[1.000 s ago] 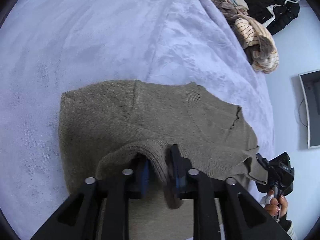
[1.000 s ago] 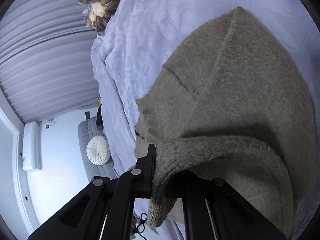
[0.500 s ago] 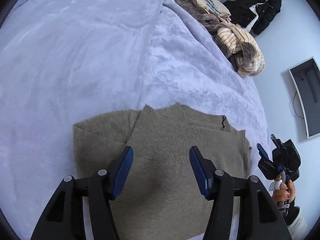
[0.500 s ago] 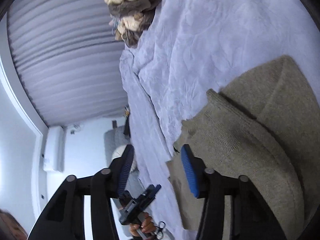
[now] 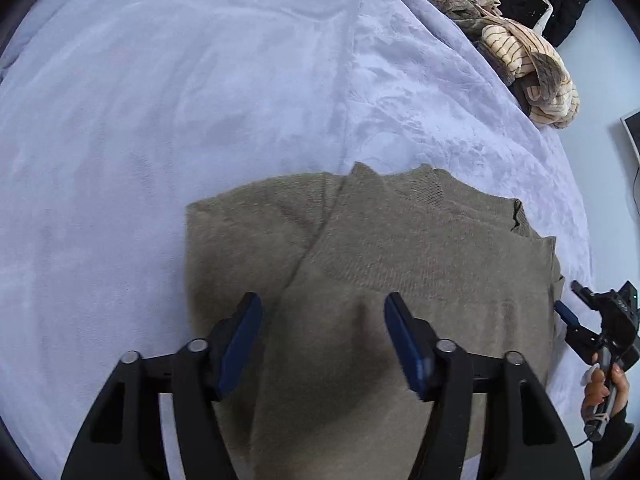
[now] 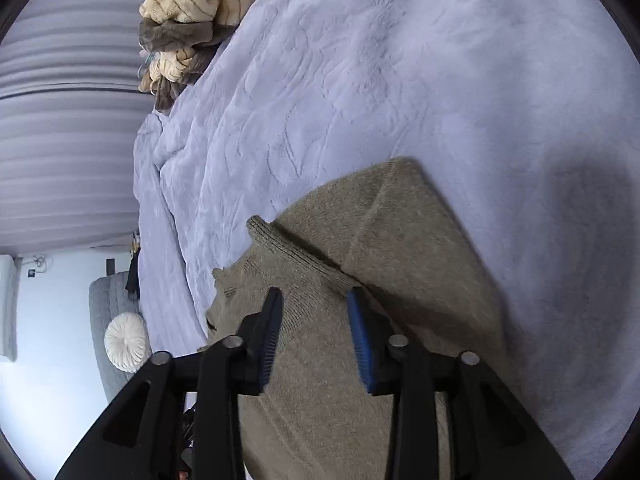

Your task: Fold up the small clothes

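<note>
One sweater (image 5: 400, 300) under the fingers, one pile of clothes (image 5: 516, 52) far ahead, one bed (image 5: 180, 100).

This is a bedroom in a home. A big bed (image 5: 200, 100) with a soft lilac blanket (image 6: 400, 80) fills the picture, with curtains (image 6: 60, 140) at the left.

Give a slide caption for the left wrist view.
Left gripper, jaws opening and empty, above a folded olive sweater on a lilac blanket.

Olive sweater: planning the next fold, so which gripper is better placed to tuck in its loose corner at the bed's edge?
Right gripper: jaws opening, empty, nearest that sweater corner.
</note>
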The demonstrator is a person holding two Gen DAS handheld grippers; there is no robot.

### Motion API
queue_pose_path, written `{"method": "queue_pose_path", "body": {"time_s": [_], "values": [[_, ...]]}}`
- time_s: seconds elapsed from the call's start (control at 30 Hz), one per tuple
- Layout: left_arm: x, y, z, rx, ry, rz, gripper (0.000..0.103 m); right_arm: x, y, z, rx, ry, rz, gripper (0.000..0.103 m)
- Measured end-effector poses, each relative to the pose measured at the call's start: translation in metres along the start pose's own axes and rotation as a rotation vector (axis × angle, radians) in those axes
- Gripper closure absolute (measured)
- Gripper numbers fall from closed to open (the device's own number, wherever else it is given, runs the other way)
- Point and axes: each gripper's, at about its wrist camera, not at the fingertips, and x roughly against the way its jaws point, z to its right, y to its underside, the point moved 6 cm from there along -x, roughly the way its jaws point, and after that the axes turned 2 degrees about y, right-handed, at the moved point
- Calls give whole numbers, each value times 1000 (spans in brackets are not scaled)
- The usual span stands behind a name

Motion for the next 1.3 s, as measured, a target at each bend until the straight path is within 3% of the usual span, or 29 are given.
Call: {"method": "queue_pose_path", "body": {"time_s": [0.03,0.07,0.2,0.3,0.43,0.5,0.63,0.67,0.7,0.73,0.87,0.93,1.03,1.1,1.2,1.3], "values": [[8,7,-8,11,1,8,23,10,7,-1,18,-6,-6,34],[15,15,-15,21,14,3,23,19,16,-3,37,-23,-13,31],[32,62,-45,117,49,-65,23,39,85,2,57,-101,-133,31],[35,104,-63,230,100,-117,23,41,139,25,7,-79,-207,31],[22,149,-70,342,155,-179,23,44,181,70,-121,-50,-202,31],[13,158,-66,364,177,-194,23,45,181,88,-188,-46,-154,31],[0,153,-54,338,153,-174,25,40,154,98,-281,-101,-15,32],[-1,150,-52,333,150,-162,46,36,148,98,-303,-123,-8,37],[-1,147,-50,315,140,-160,71,30,142,94,-307,-132,-19,67],[2,144,-46,290,142,-156,81,27,138,88,-276,-103,-44,92],[30,138,-30,156,140,-72,84,47,128,40,32,43,-61,92],[30,144,-31,125,137,-72,84,53,127,36,96,99,-67,92],[8,159,-44,111,77,-120,84,40,128,60,100,201,-113,92],[4,165,-50,116,81,-122,83,28,131,84,89,256,-147,91],[16,167,-54,118,68,-120,81,29,128,93,18,215,-139,90],[33,168,-62,77,13,-105,81,43,132,96,31,264,-140,89]]}}
